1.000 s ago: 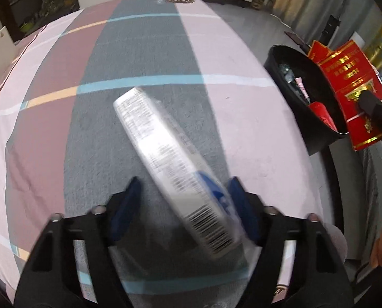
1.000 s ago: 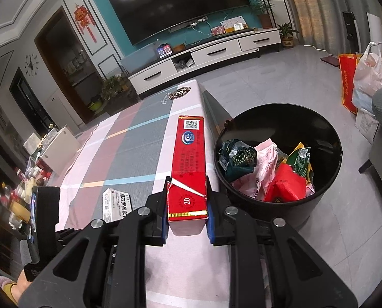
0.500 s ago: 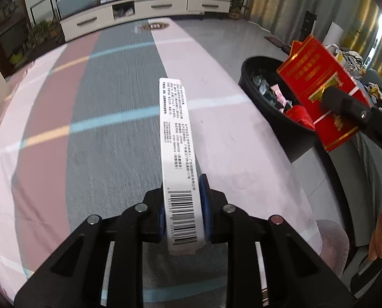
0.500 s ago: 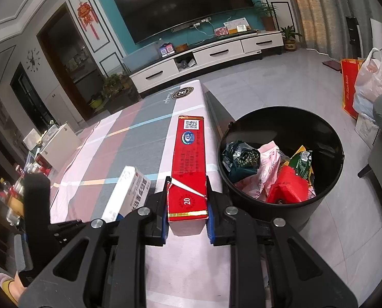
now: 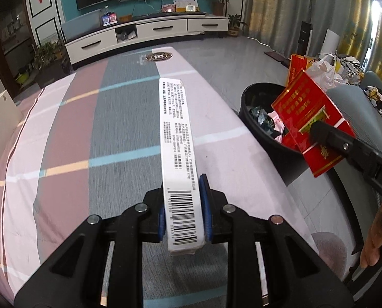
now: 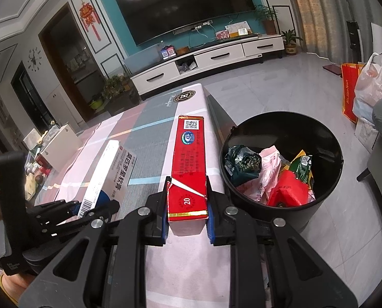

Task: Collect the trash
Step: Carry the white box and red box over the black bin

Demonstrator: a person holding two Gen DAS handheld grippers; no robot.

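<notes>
Left tongs [image 5: 182,214] clamp the white box [image 5: 178,138]; right tongs [image 6: 187,215] clamp the red carton [image 6: 189,159]. Neither has reached the part-filled bin [image 6: 327,200] off the table's [image 5: 70,138] right edge.

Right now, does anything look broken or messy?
Yes, a little. The red carton in the right gripper is torn and creased at the gripped end. The white box in the left gripper looks fine. Nothing has spilled around the black bin.
</notes>
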